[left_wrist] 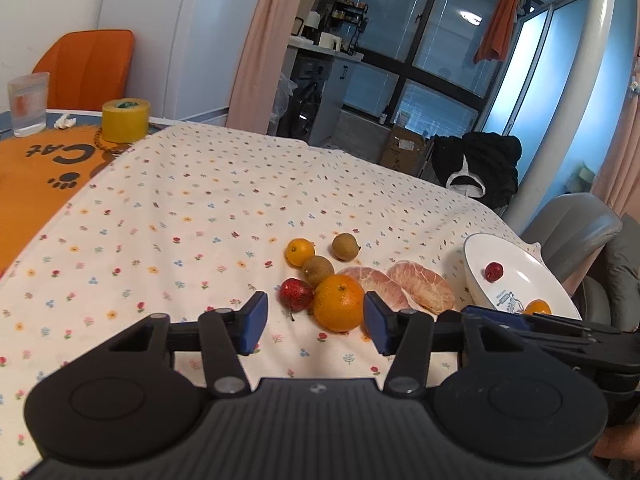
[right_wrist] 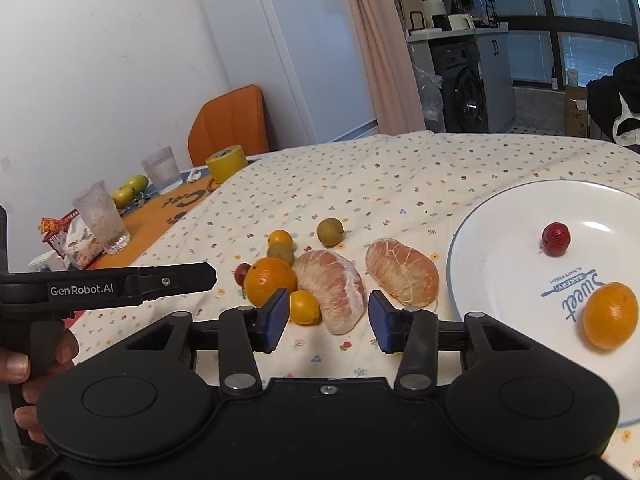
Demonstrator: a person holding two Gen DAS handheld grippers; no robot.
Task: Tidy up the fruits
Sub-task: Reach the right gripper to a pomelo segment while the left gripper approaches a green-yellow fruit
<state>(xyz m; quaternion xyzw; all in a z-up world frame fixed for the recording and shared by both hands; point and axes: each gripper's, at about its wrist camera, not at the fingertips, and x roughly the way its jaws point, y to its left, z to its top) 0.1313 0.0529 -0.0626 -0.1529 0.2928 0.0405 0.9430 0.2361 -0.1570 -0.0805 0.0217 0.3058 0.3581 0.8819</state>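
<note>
On the flowered cloth lie a large orange [left_wrist: 338, 303], a red berry-like fruit [left_wrist: 295, 294], two brown longans [left_wrist: 318, 270], a small orange [left_wrist: 299, 252] and two peeled pomelo segments [left_wrist: 424, 286]. My left gripper [left_wrist: 316, 322] is open just in front of the large orange, its jaws on either side of it without touching. My right gripper [right_wrist: 328, 322] is open around the near end of a pomelo segment [right_wrist: 334, 288], with another small orange [right_wrist: 304, 307] beside its left finger. The white plate [right_wrist: 500, 248] holds a red fruit [right_wrist: 556, 239] and a small orange [right_wrist: 610, 316].
At the table's far left an orange mat [left_wrist: 36, 176] carries a yellow tape roll [left_wrist: 125, 120], frosted glasses [right_wrist: 102, 218], green apples [right_wrist: 128, 190] and a snack packet. An orange chair [right_wrist: 230, 120] stands behind. A hand [right_wrist: 24, 364] holds the left tool.
</note>
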